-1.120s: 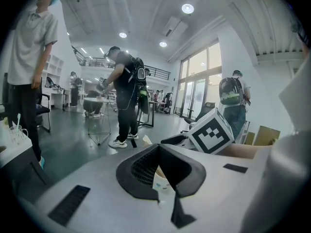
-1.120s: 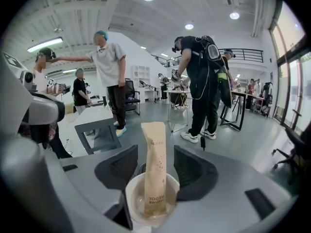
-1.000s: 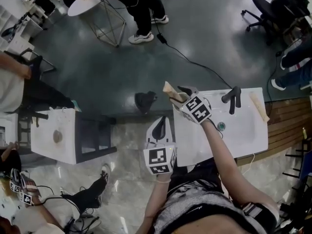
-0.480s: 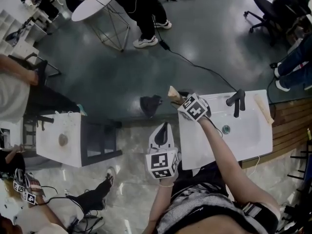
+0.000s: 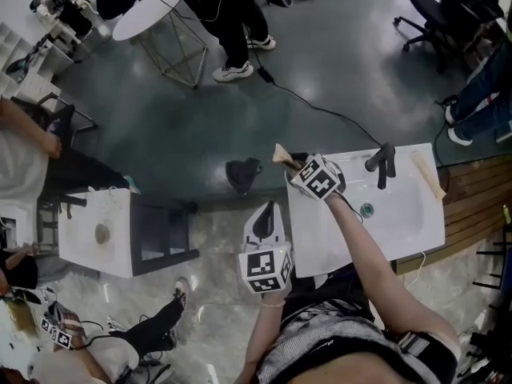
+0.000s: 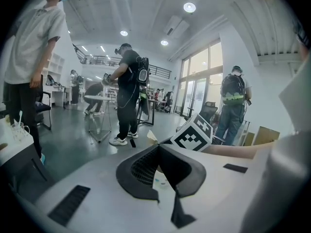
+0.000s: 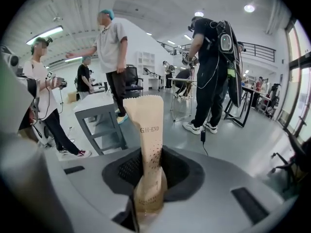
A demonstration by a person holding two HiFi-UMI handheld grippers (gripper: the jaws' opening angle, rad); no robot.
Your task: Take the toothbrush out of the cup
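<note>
While your right gripper [image 7: 148, 181] has just been closing, the toothbrush [image 7: 146, 140] stands upright between its jaws in a tan paper sleeve. The pads pinch the sleeve's lower end, and the printed upper end rises clear above them. From the head view, the toothbrush [image 5: 282, 154] juts out past the far left corner of the white washbasin [image 5: 400, 222], with your right gripper [image 5: 300, 165] angled down over that corner. A dark shape just beside the sleeve looks like the cup [image 5: 299, 158], but you cannot tell from any view whether the toothbrush's lower end is inside it. The black tap [image 5: 382, 163] sits well to the right of your hand.

Your left gripper [image 6: 156, 161] has its jaws drawn together with nothing between them. It hangs off the basin's near left edge [image 5: 266, 214], apart from the toothbrush. Beyond the basin, several people stand on the grey floor near a round white table [image 5: 148, 2].
</note>
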